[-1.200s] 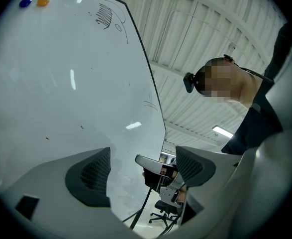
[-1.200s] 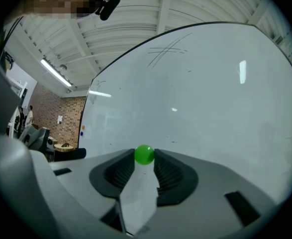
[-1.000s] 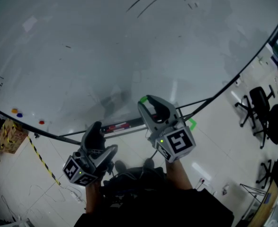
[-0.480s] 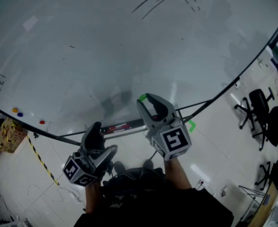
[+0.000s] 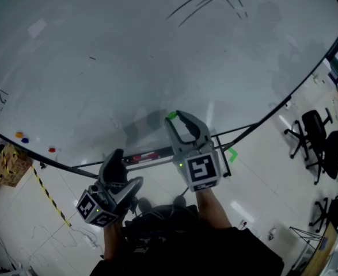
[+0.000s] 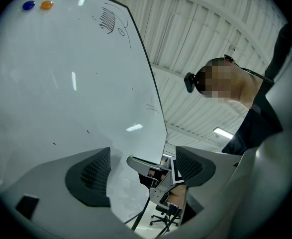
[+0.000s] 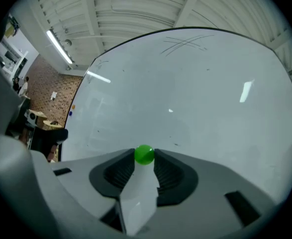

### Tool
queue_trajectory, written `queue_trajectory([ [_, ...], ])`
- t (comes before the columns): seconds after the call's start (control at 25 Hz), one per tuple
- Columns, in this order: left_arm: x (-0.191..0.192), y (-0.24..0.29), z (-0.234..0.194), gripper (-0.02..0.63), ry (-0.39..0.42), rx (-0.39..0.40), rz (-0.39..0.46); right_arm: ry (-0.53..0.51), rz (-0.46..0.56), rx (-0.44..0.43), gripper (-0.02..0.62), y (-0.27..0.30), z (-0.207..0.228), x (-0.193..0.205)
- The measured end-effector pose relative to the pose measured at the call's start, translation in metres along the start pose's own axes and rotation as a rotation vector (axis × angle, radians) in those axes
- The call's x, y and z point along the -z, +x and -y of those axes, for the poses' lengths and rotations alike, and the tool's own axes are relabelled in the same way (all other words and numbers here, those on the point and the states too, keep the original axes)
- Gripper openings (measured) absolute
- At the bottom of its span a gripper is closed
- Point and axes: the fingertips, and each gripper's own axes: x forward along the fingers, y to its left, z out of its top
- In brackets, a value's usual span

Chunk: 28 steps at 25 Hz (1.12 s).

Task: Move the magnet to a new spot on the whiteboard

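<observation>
While our right tool [image 7: 145, 159] is clamped on the green magnet [image 7: 145, 154] at its jaw tips, close to the whiteboard [image 5: 157, 50] near its lower edge, we hold our left tool [image 6: 141, 167] further left, jaws apart, nothing between them

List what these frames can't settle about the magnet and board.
- Head view: whether the green magnet touches the whiteboard; the gap is too small to see and the right tongs overlap it.
- Head view: the red item on the tray is blurred.
- Left gripper view: the scribbles are too small to read.
</observation>
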Motion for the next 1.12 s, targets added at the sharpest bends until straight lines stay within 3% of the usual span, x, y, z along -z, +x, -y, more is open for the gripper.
queue_trajectory([
  [0.48, -0.001, -0.007, -0.006, 0.407, -0.015, -0.002, -0.004, -0.124, -0.095, 0.111, 0.15, 0.018, 0.0, 0.026],
  [0.72, -0.001, -0.007, -0.007, 0.407, -0.019, 0.002, -0.009, -0.097, -0.064, 0.157, 0.15, 0.021, 0.004, 0.026],
  [1.12, -0.003, -0.004, -0.004, 0.406, -0.012, 0.011, -0.01, -0.08, -0.059, 0.154, 0.152, 0.023, 0.004, 0.028],
])
